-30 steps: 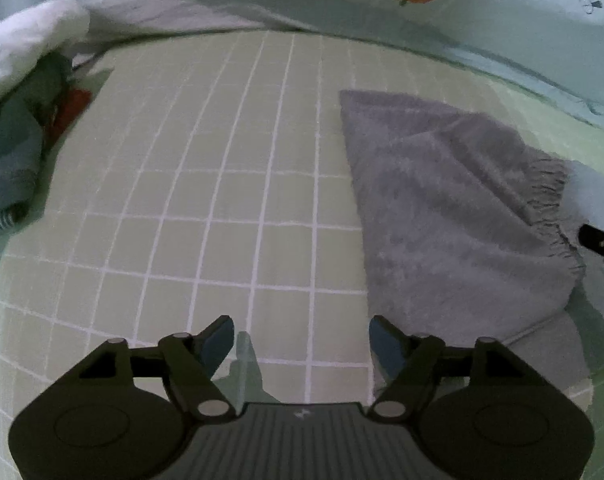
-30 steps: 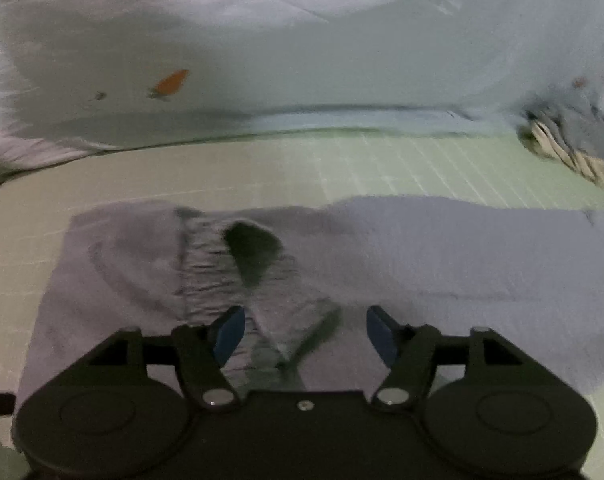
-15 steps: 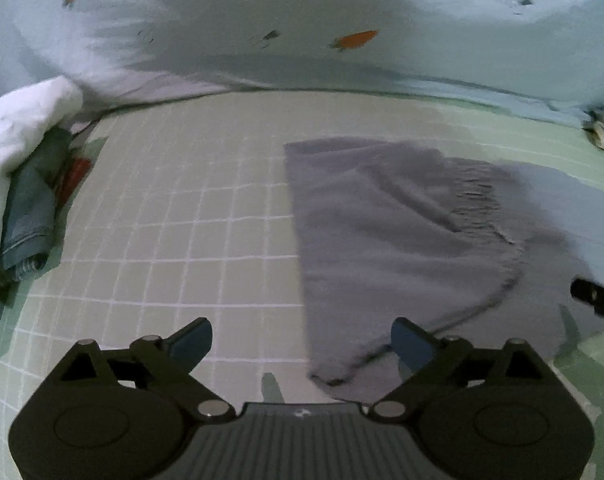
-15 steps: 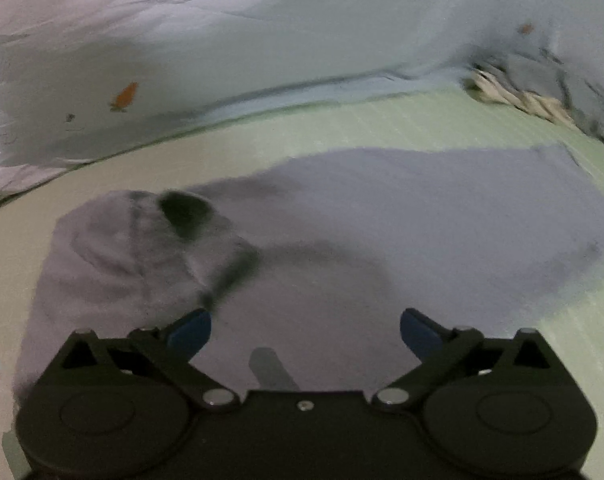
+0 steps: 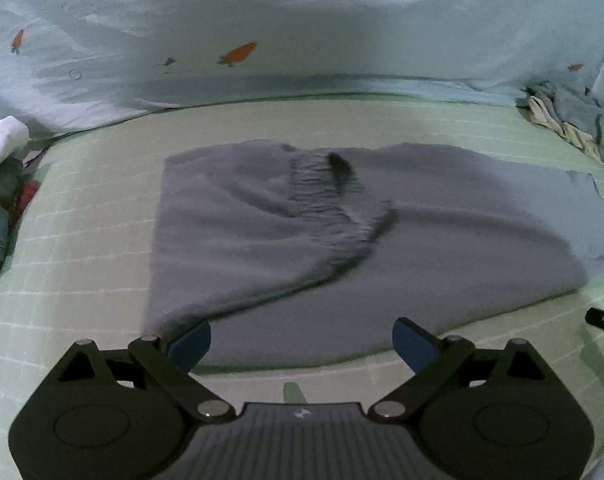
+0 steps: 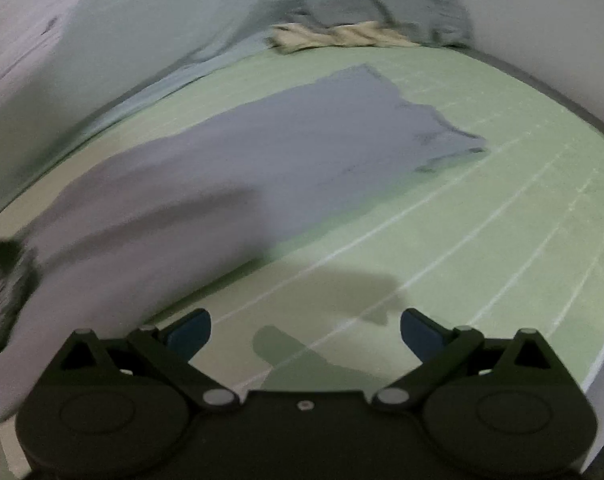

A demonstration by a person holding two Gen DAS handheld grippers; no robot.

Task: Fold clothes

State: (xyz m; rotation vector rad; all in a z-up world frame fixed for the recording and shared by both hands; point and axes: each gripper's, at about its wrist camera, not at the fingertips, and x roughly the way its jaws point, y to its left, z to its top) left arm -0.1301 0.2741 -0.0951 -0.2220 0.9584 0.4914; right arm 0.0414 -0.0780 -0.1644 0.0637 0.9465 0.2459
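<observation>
Grey trousers point(image 5: 341, 248) flat on green checked bed sheet point(image 5: 82, 240), long axis left-right, waistband end folded over; left gripper point(image 5: 302, 340) nearest, right gripper point(image 6: 305, 330) off its near edge, both spread, empty.

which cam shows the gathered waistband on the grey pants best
The left wrist view. The waistband lies near the middle there, with its gathers and the fold of the grey pants around it in sight. In the right wrist view it is only a blurred dark strip at the left edge.
</observation>
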